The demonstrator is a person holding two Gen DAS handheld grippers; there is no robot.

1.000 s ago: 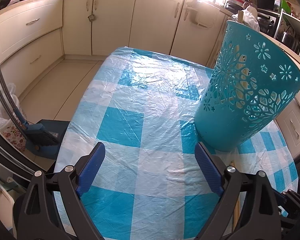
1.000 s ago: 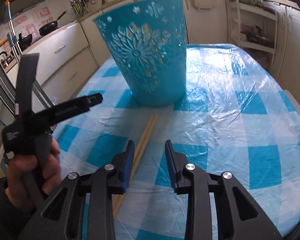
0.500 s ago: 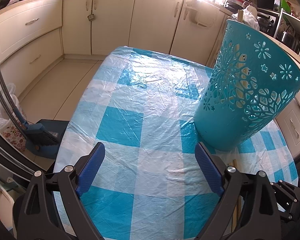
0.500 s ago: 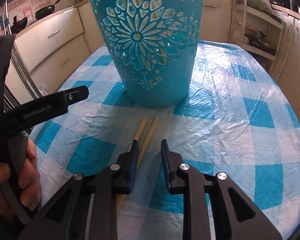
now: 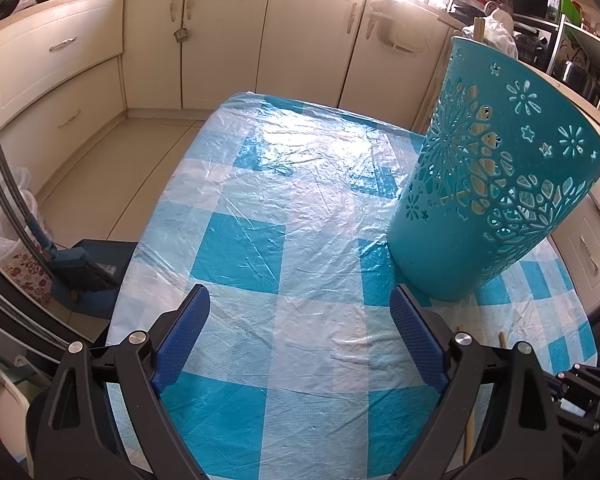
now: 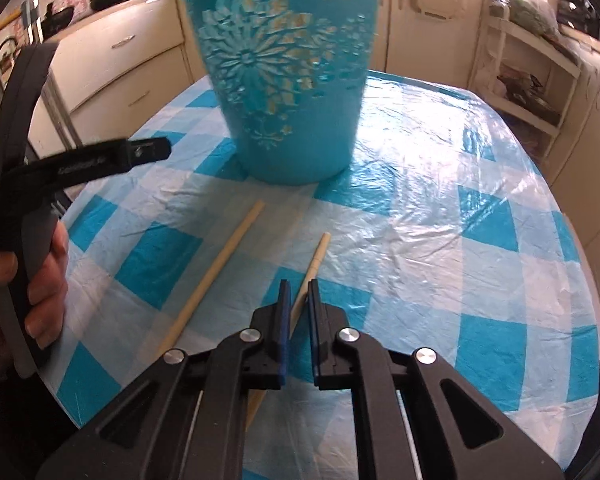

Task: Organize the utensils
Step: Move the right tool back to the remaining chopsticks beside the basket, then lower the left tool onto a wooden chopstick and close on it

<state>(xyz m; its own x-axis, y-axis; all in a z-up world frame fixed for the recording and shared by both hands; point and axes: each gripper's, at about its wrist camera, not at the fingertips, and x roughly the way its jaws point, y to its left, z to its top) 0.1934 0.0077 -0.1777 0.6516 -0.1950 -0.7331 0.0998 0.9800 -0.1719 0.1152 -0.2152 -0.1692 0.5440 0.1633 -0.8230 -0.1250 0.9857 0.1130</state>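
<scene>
The right gripper (image 6: 299,308) had just been closing, and its blue-padded jaws now pinched the slim, pale wooden chopstick (image 6: 315,258) that ran between them. A second earlier the two sticks lay close together, nearly parallel, just left of the jaws; now they were splayed apart, and the held one appeared to have lifted a little off the blue-and-white checked plastic tabletop (image 6: 440,240), though that was hard to be sure of. In my judgement the pick-up was made, and the step ahead was carrying the stick to the teal perforated plastic basket (image 6: 288,80).

The gripped chopstick's long axis ran roughly along the gripper's own line, slanting slightly right, its far tip pointing toward the basket's base and its near end passing under the gripper body. The second pale wooden chopstick (image 6: 216,272) lay flat on the tabletop to the left, angled the same general way, with its far end near the basket.

The left gripper (image 5: 300,332) stood wide open over bare cloth, holding nothing, with the basket just beyond its right jaw.
</scene>
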